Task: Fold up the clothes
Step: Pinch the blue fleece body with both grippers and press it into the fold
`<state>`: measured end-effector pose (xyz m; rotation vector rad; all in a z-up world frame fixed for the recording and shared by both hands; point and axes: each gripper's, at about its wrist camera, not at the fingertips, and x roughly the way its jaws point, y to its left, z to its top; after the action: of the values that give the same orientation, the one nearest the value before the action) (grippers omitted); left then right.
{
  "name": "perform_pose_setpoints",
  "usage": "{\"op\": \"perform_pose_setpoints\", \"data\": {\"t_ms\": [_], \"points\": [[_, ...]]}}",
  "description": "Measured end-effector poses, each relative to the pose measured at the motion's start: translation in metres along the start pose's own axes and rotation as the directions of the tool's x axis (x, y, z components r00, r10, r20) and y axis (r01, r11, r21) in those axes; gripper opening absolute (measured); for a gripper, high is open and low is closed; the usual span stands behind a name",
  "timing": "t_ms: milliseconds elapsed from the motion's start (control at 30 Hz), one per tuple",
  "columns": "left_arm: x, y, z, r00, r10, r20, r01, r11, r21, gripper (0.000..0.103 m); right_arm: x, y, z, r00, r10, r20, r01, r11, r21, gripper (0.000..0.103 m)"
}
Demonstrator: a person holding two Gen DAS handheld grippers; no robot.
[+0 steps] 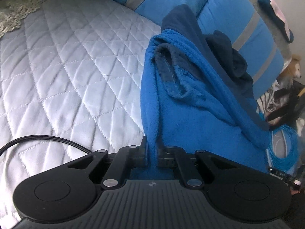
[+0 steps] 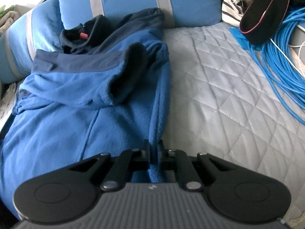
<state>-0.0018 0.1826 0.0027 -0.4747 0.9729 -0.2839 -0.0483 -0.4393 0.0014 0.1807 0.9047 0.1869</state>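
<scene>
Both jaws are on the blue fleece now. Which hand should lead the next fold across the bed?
Probably the right. The right gripper pinches the fleece jacket at its edge beside bare quilt, with the body spread flat to fold over. The left gripper holds bunched cloth.

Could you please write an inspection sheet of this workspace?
Surface: white quilted bedcover.
Job's things: blue fleece jacket with navy collar, crumpled, lying on the bedcover.
Clutter: black slipper with pink edging; two blue pillows with grey stripes; soft toy.
Grippers: left gripper and right gripper each shut on a jacket fold.
Cables: coiled blue cable; black braided cable.
Surroundings: striped fabric.
</scene>
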Motion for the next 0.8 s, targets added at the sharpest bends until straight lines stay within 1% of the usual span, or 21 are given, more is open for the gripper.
{"op": "perform_pose_setpoints", "data": {"t_ms": [167, 367, 533, 600, 667, 700, 733, 767, 800], "points": [[-0.009, 0.002, -0.008, 1.0, -0.005, -0.017, 0.005, 1.0, 0.022, 0.006, -0.009, 0.0, -0.008, 1.0, 0.006, -0.017, -0.006, 1.0, -0.008, 0.006], [-0.02, 0.001, -0.023, 0.998, 0.004, -0.059, 0.0, 0.998, 0.057, 0.006, -0.021, -0.001, -0.021, 0.999, 0.019, -0.042, -0.02, 1.0, -0.014, 0.005], [-0.031, 0.004, -0.036, 0.995, -0.004, -0.103, 0.011, 0.998, 0.065, 0.006, -0.032, -0.006, -0.031, 0.997, 0.028, -0.066, -0.03, 0.999, -0.025, 0.005], [-0.032, 0.007, -0.038, 0.995, -0.009, -0.104, 0.016, 0.998, 0.063, 0.006, -0.034, -0.007, -0.034, 0.997, 0.032, -0.074, -0.035, 0.999, -0.039, 0.005], [-0.032, 0.008, -0.036, 0.996, -0.005, -0.092, 0.011, 0.998, 0.057, 0.01, -0.032, -0.007, -0.034, 0.996, 0.036, -0.08, -0.04, 0.998, -0.052, 0.007], [-0.031, 0.008, -0.036, 0.996, -0.003, -0.088, 0.008, 0.998, 0.059, 0.011, -0.031, -0.008, -0.033, 0.996, 0.037, -0.081, -0.041, 0.998, -0.05, 0.013], [-0.03, 0.008, -0.035, 0.996, -0.002, -0.088, 0.007, 0.998, 0.065, 0.013, -0.031, -0.009, -0.032, 0.996, 0.038, -0.081, -0.041, 0.998, -0.038, 0.036], [-0.03, 0.007, -0.034, 0.996, 0.001, -0.091, 0.006, 0.998, 0.07, 0.014, -0.03, -0.011, -0.031, 0.995, 0.047, -0.089, -0.05, 0.998, -0.028, 0.043], [-0.03, 0.005, -0.033, 0.996, 0.007, -0.094, 0.0, 0.997, 0.076, 0.017, -0.03, -0.011, -0.03, 0.994, 0.058, -0.094, -0.061, 0.998, -0.029, 0.055]]}}
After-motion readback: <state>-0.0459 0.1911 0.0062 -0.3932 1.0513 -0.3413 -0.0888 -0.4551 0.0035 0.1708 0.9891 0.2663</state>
